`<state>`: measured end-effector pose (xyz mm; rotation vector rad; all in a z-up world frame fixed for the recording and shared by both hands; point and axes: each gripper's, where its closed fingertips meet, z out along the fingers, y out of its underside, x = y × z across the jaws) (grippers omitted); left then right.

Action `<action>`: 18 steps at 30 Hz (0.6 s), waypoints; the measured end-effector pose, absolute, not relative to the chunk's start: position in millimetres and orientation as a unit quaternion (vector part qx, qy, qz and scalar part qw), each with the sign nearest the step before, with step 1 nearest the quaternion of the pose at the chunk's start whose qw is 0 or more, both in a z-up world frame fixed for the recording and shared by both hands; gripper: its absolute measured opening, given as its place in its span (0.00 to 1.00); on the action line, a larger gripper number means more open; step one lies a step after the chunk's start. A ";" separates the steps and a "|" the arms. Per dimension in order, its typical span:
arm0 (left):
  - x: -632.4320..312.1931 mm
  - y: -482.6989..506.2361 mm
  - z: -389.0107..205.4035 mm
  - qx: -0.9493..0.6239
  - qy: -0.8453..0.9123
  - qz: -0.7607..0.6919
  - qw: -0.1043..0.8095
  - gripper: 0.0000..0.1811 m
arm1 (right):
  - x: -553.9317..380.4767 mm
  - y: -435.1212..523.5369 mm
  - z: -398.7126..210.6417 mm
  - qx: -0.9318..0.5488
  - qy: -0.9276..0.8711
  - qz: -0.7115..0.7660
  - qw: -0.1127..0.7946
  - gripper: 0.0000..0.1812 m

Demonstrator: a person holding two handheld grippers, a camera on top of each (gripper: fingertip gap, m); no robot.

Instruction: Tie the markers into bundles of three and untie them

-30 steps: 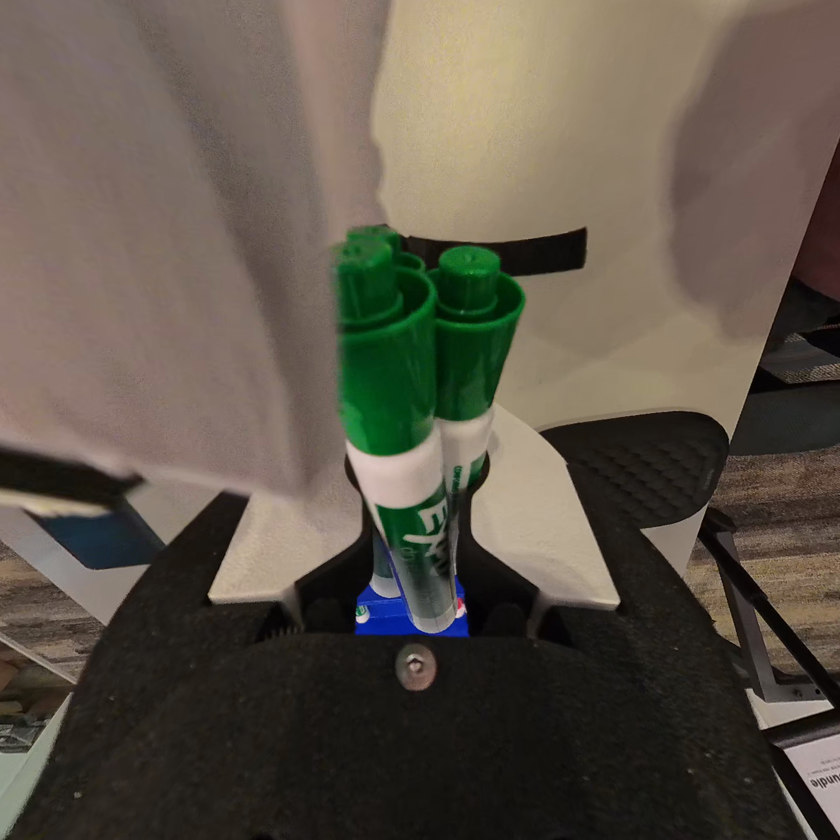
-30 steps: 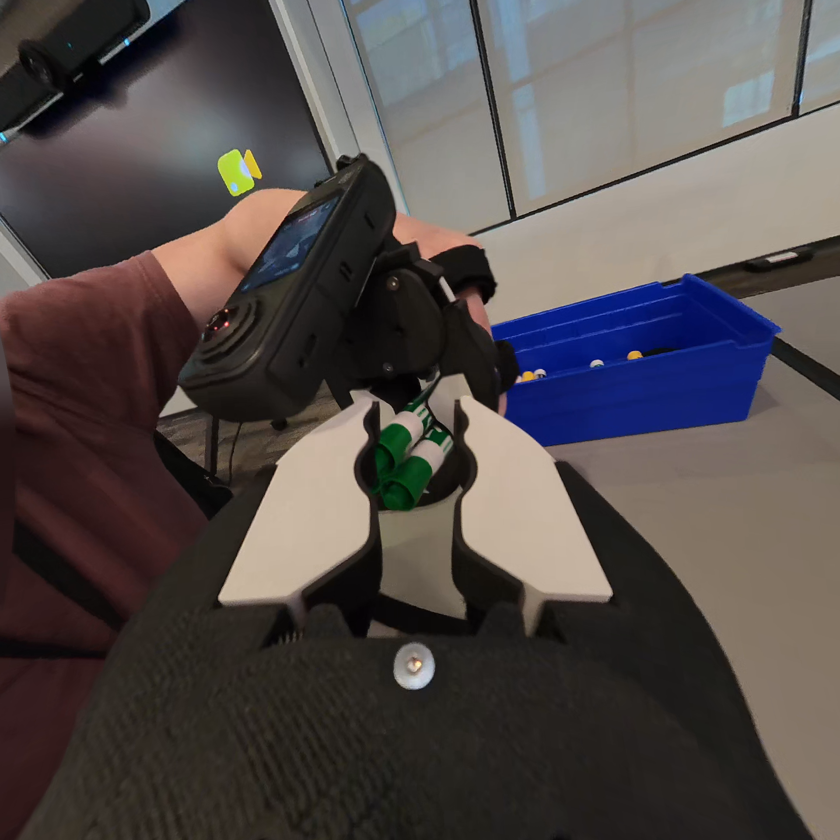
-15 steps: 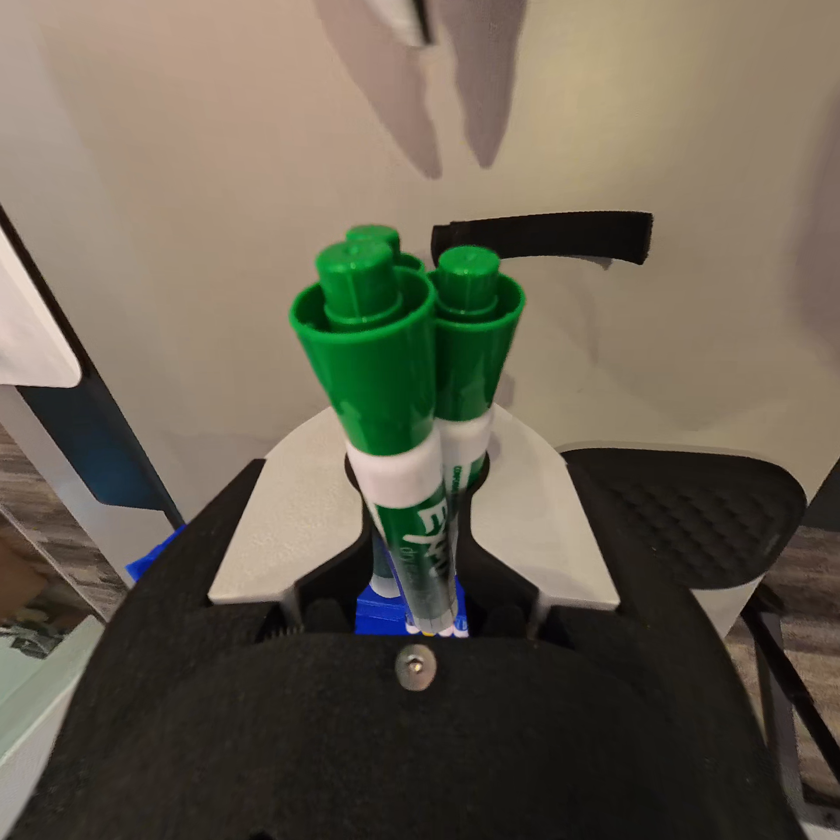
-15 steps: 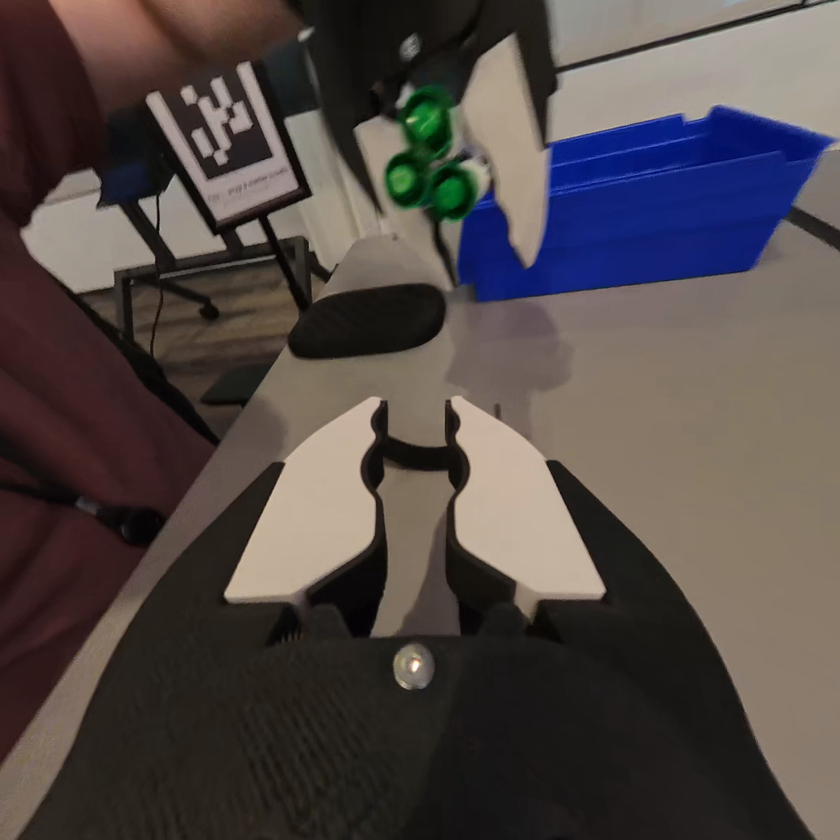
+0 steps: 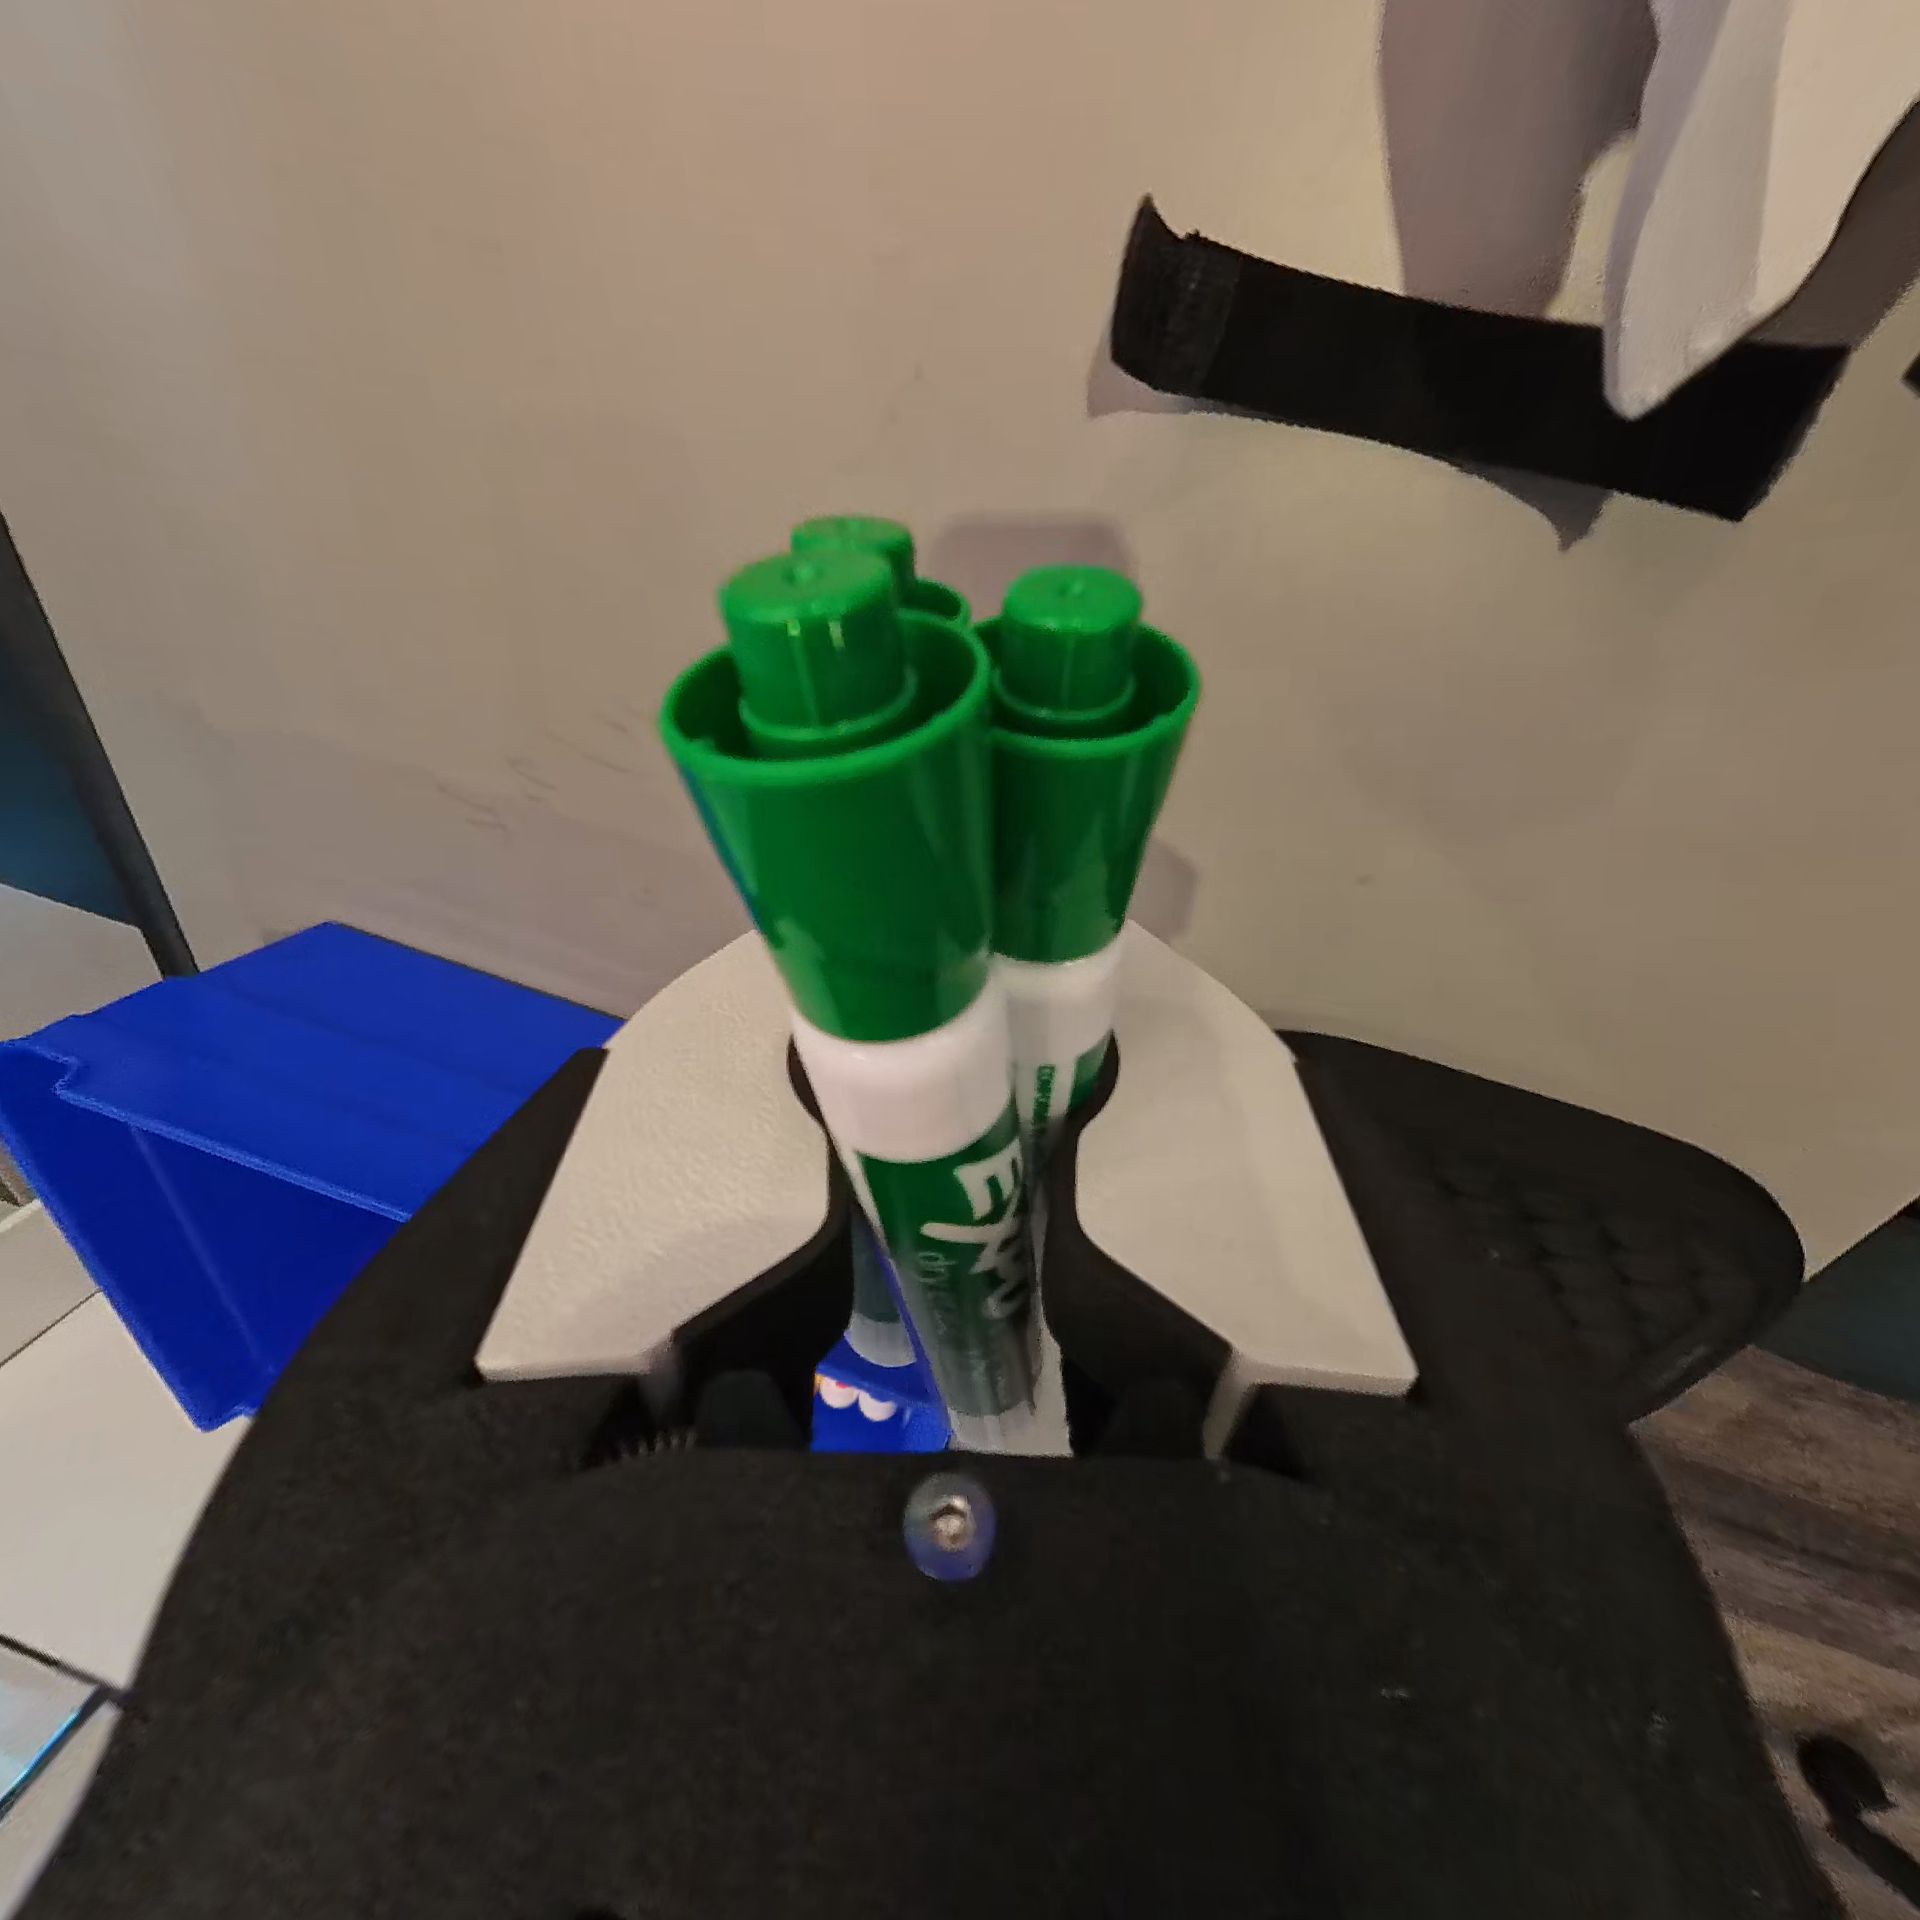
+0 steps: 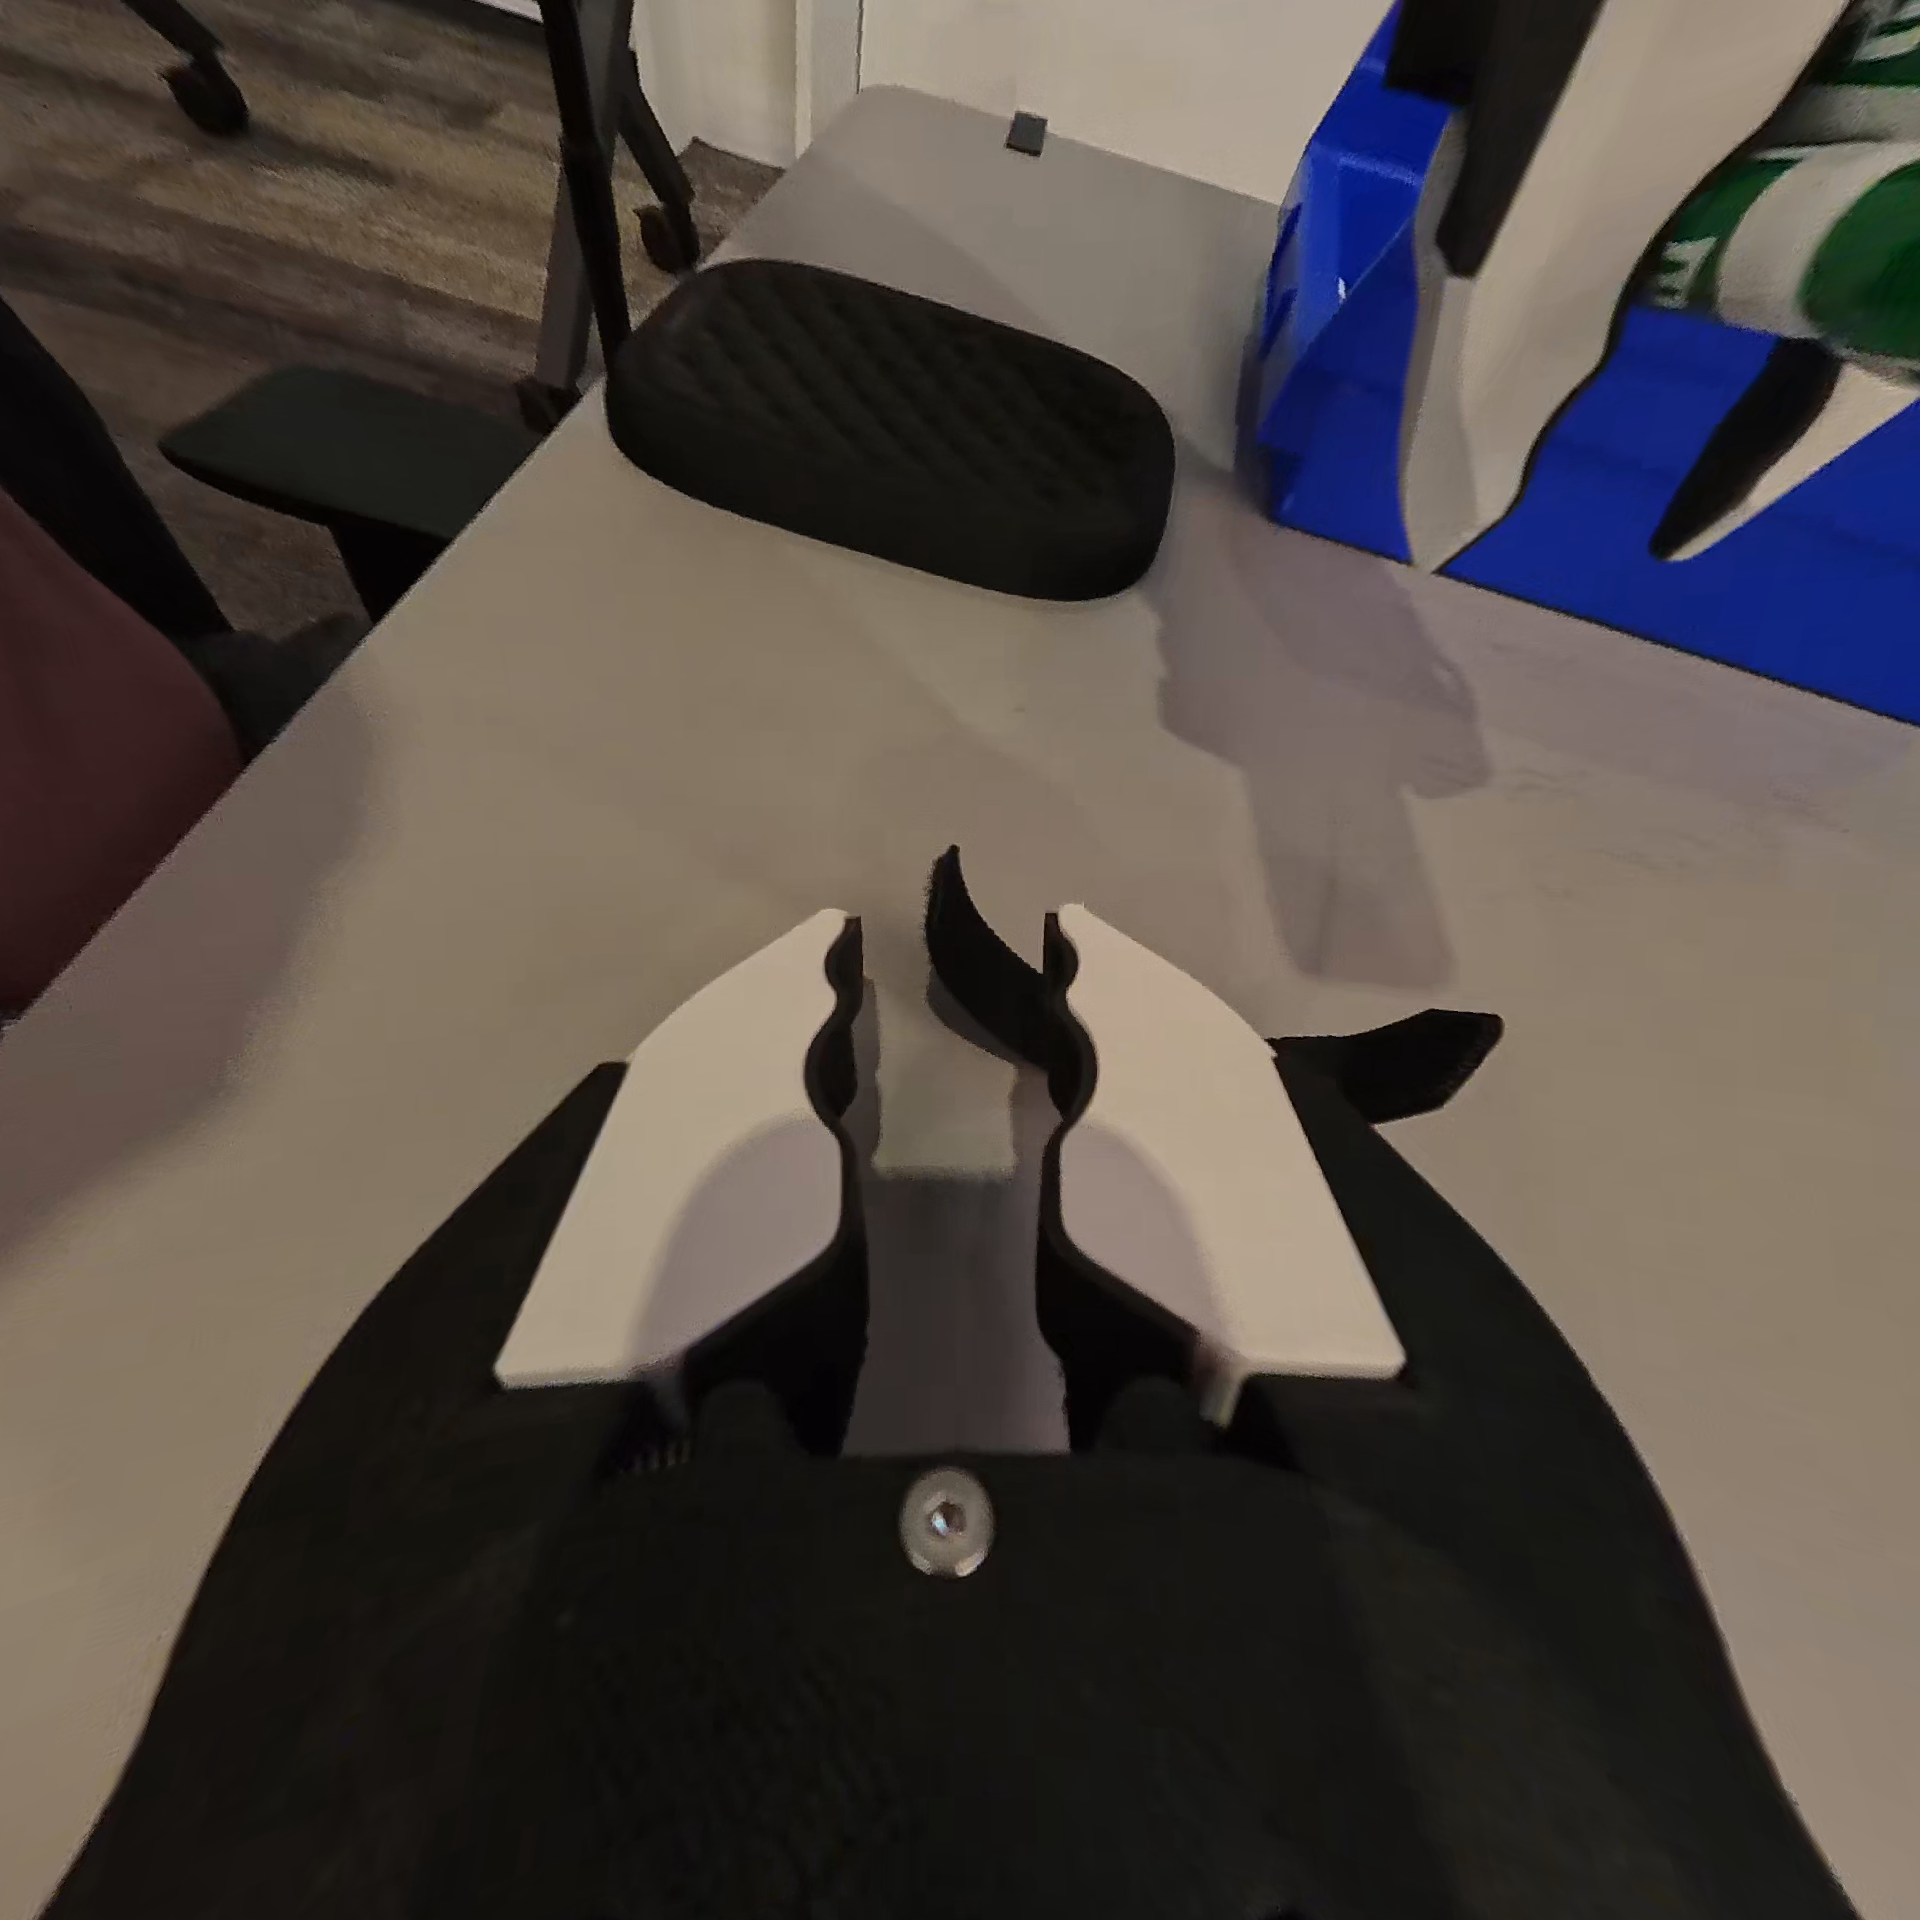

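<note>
My left gripper [image 5: 951, 1049] is shut on three green-capped markers [image 5: 883, 831], caps pointing forward, held above the grey table [image 5: 416, 416]. A black strap [image 5: 1455, 384] lies on the table ahead and to the right of it. In the right wrist view my right gripper [image 6: 954, 925] is open and low over the table. One curled end of the strap [image 6: 982, 971] rises between its fingertips, and the other end [image 6: 1392, 1060] sticks out to the right. The left gripper with the markers [image 6: 1829, 218] shows at the upper right. One right finger [image 5: 1766, 156] shows over the strap.
A blue bin [image 5: 260, 1122] stands at the left of the left wrist view and at the upper right of the right wrist view [image 6: 1340, 364]. A black chair armrest pad [image 6: 894, 426] overlaps the table's far edge. A maroon sleeve [image 6: 83, 748] and floor lie left.
My right gripper has left the markers, swung down and come over the strap on the table. My left gripper has turned with the markers, so the blue bin now shows at its left.
</note>
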<state>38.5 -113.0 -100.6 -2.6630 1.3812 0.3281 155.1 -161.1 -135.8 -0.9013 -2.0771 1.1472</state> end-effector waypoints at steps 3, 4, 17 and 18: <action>40.7 -104.4 -98.3 -0.887 0.444 0.099 0.081 0.23 | 153.4 -162.0 -143.6 -0.343 -0.790 0.415 0.295 0.17; 41.4 -100.0 -96.6 -0.888 0.440 0.096 0.092 0.23 | 152.5 -161.3 -145.4 -0.347 -0.791 0.409 0.295 0.16; 67.6 -26.8 -73.8 -0.850 0.492 0.062 0.176 0.23 | 172.1 -134.0 -121.6 -0.350 -0.763 0.456 0.294 0.02; 71.7 -24.8 -74.4 -0.844 0.502 0.060 0.181 0.23 | 175.4 -128.5 -116.3 -0.355 -0.752 0.470 0.296 0.02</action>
